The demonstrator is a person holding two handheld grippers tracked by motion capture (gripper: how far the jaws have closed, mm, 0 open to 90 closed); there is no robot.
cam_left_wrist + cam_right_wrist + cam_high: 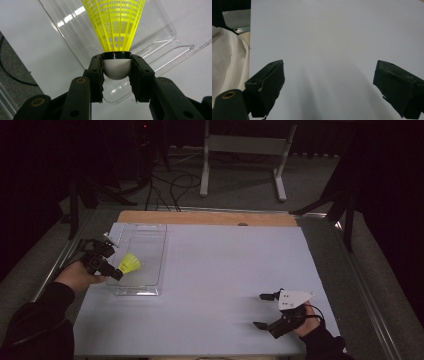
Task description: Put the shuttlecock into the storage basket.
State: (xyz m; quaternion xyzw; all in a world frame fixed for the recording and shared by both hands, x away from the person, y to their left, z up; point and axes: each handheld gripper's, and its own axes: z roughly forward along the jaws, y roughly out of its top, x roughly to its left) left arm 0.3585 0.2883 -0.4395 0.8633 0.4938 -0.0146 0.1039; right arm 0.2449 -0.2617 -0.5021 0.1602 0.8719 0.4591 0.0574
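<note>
The left claw point(117, 75) pinches the birdie point(113, 27) above the tray point(142, 262), ready to lower and drop it in, while the right claw point(262, 310) waits spread wide.

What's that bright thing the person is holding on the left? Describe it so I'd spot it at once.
Start at the pale table, then find the clear plastic tray near its far left corner. Over the tray's left edge, the left gripper pinches a shuttlecock by its rounded white nose. Its neon-yellow mesh skirt is the one vivid colour among clear, pale and black things.
</note>
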